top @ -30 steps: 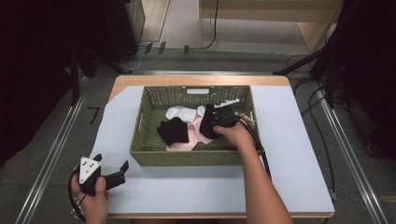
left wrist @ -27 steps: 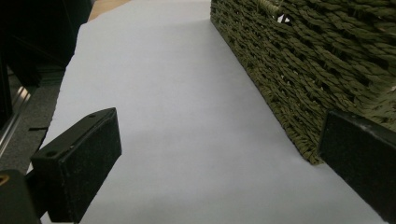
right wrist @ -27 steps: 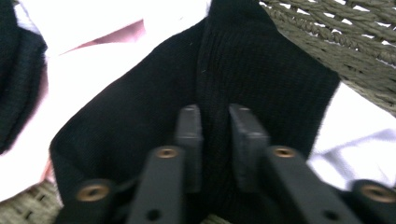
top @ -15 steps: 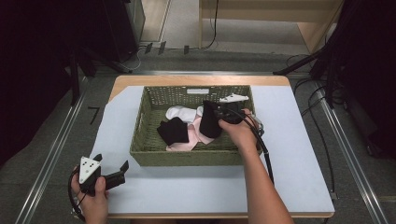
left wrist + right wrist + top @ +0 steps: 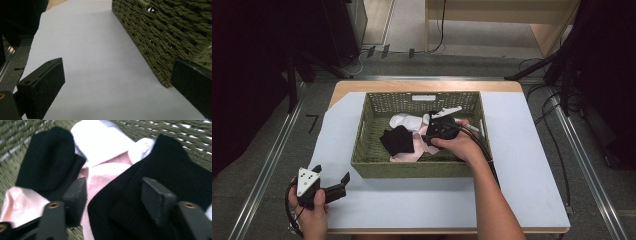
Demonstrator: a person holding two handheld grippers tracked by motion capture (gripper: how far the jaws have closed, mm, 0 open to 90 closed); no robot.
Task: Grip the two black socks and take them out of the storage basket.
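A green woven basket (image 5: 412, 169) holds a white sock (image 5: 404, 120), a black sock (image 5: 397, 140) and a pink sock (image 5: 404, 157). My right gripper (image 5: 432, 137) reaches down into the basket, open, just above the pile. In the right gripper view the right gripper (image 5: 115, 200) has its jaws astride the edge of one black sock (image 5: 162, 167) and the pink sock (image 5: 100, 177). A second black sock (image 5: 47, 157) lies to the left and the white sock (image 5: 100, 140) behind. My left gripper (image 5: 332, 189) rests open near the table's front left corner, holding nothing.
A pale sheet (image 5: 522, 165) covers the table around the basket. In the left gripper view the left gripper (image 5: 117, 92) is close to the basket's woven wall (image 5: 162, 37) on its right, and the table edge (image 5: 35, 45) drops off on its left. Cables trail from the right gripper.
My right gripper has shifted slightly left and tipped lower over the socks. The left gripper has stayed where it was.
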